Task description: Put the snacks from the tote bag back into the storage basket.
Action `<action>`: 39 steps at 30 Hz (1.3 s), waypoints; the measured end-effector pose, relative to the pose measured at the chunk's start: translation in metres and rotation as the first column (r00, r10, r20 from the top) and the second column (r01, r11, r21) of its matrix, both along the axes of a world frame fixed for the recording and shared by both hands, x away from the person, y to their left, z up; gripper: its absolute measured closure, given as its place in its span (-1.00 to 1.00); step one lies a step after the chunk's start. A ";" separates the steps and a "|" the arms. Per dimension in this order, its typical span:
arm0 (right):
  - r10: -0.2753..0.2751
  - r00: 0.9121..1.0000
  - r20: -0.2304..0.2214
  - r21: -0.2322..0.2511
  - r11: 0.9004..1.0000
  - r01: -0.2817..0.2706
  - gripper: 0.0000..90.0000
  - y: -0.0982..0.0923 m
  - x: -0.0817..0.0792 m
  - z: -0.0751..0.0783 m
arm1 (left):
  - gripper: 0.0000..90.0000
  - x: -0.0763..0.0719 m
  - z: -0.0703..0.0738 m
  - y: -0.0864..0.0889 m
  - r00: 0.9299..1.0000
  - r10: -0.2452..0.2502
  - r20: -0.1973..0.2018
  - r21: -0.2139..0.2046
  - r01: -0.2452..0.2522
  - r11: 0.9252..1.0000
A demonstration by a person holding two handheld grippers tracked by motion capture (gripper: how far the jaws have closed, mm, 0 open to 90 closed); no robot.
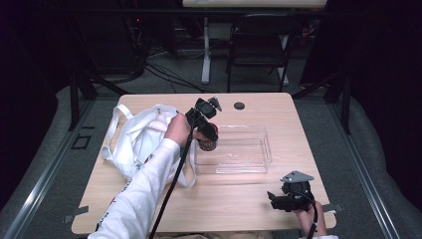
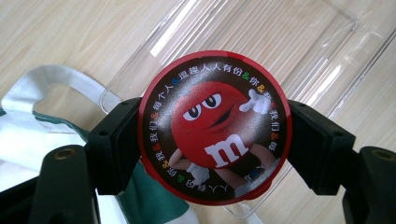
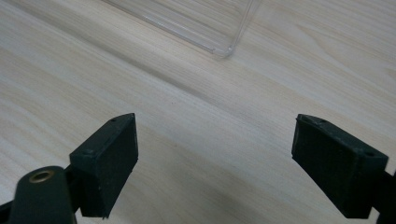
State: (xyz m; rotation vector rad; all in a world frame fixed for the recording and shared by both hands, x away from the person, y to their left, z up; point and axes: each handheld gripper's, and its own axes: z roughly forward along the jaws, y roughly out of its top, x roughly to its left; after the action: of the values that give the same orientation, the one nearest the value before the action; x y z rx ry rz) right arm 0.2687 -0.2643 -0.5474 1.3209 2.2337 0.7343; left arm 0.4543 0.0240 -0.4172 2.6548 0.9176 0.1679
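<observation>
Over the clear tray's (image 1: pixel 251 164) left rim, left gripper (image 1: pixel 208 137) clamped on candy tin (image 2: pixel 215 126) (right gripper (image 3: pixel 215 163) agape, apparently on bare table (image 3: pixel 187 107)).

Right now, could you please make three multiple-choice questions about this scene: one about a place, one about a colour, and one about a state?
1. Where is the round tin held?
A. Over the edge of the clear tray, beside the white bag
B. Flat on the floor
C. Inside the white bag

2. What colour is the rim of the tin's lid?
A. Blue
B. Red
C. Yellow

3. How is the right gripper?
A. Shut on the tin
B. Shut on the bag
C. Open, with nothing in it

Answers:
1. A, since the left gripper view shows the clear tray right behind the tin and the bag at one side.
2. B, since a red ring runs around the dark lid.
3. C, since its jaws stand wide apart over bare table, while the left gripper grips the tin.
</observation>
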 end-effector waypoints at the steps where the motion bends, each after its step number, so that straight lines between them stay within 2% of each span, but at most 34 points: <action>1: 0.000 1.000 0.000 0.000 1.000 0.000 -0.69 0.000 0.000 0.000 | -0.42 0.000 0.000 0.000 1.000 0.000 0.000 0.000 0.000 1.000; 10: -0.003 1.000 0.002 -0.004 1.000 0.003 -0.69 0.000 0.000 0.000 | -0.42 -0.004 -0.008 0.000 1.000 0.006 -0.014 -0.012 -0.006 1.000; 17: -0.001 1.000 0.003 0.004 1.000 0.001 -0.69 0.000 0.000 0.000 | -0.42 -0.006 -0.015 -0.001 1.000 -0.005 -0.022 -0.001 0.005 1.000; 27: -0.001 1.000 0.002 0.008 1.000 0.001 -0.69 0.000 0.000 0.000 | -0.42 -0.008 -0.022 -0.001 0.999 0.005 -0.036 0.001 -0.005 1.000; 39: 0.001 1.000 0.004 0.007 1.000 -0.001 -0.69 0.000 0.000 0.000 | -0.42 -0.010 -0.040 -0.002 0.997 0.020 -0.070 -0.005 -0.020 1.000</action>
State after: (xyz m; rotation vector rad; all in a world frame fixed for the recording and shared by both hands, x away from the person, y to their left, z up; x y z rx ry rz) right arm 0.2684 -0.2642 -0.5479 1.3204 2.2307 0.7458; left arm 0.4439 0.0220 -0.4570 2.6620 0.9648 0.0778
